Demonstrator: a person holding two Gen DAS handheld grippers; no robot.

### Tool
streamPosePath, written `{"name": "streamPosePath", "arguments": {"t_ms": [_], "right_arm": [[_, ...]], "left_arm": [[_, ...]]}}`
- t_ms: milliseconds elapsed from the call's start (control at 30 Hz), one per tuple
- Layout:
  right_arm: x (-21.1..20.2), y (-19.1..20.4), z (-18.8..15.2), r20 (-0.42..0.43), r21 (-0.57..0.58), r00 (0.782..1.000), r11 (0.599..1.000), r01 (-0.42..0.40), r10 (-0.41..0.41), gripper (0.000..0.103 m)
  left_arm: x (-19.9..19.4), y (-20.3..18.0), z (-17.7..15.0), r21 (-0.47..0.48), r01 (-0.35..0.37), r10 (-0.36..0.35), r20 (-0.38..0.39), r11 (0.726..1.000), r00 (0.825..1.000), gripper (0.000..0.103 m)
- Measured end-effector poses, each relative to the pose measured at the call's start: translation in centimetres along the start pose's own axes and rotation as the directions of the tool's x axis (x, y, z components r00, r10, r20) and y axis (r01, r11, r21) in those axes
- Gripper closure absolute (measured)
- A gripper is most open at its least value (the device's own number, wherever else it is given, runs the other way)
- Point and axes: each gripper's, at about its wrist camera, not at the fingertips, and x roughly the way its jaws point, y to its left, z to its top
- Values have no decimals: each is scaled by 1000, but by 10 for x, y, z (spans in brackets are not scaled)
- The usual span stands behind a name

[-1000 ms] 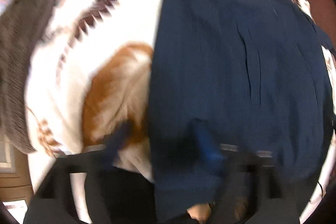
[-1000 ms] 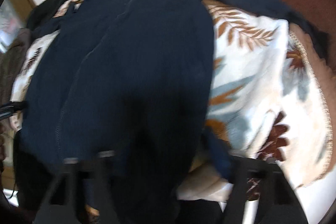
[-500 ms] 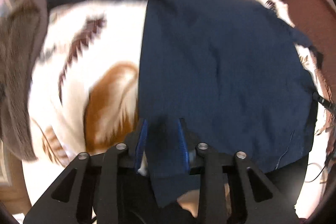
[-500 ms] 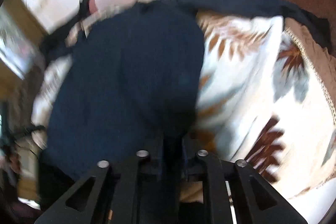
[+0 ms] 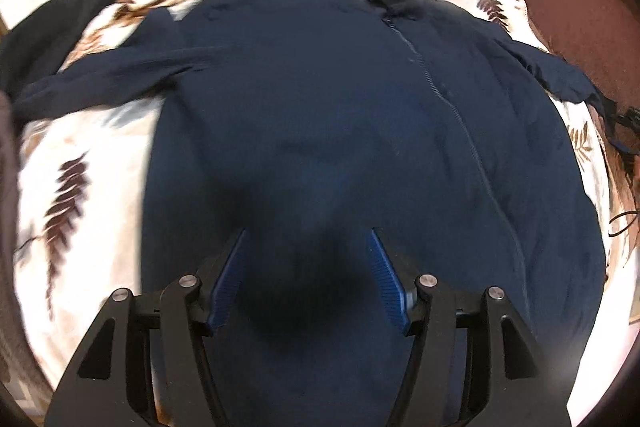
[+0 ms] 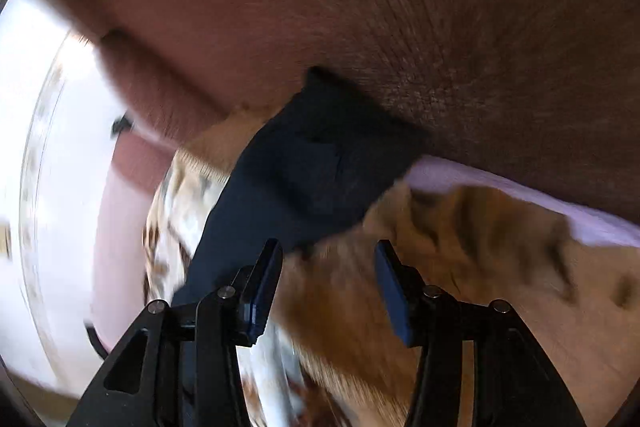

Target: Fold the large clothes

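1. We see a leaf-print blanket (image 5: 76, 187) on a bed, brown headboard (image 6: 440, 7) behind.
2. Our navy jacket (image 5: 340, 107) lies flat on it, sleeves out.
3. Left gripper (image 5: 306, 239) hovers over the hem, jaws opening, empty.
4. Right gripper (image 6: 328, 253) faces the sleeve (image 6: 312, 171) end just ahead, jaws opening, nothing held.

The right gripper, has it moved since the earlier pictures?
Yes. The right gripper left the garment's body and swung to its sleeve end beside the brown sofa.
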Motion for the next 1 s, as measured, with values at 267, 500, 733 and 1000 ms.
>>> {"name": "streamPosePath", "arguments": {"t_ms": [267,500,733,1000], "right_arm": [[41,16,13,117,25,993,1000,10,-13,34],[20,49,5,181,-94,983,995,-20,37,97],[-39,101,-27,187,-295,974,953,-70,129,97],[-53,175,-107,50,-423,969,884,-199,242,97]], "left_arm": [[24,-12,29,13,50,-50,-4,999,999,43],[30,-1,68,-70,90,-85,65,994,994,43],[38,24,78,-136,17,0,121,991,993,43],[46,56,73,-214,92,-74,90,973,993,43]]}}
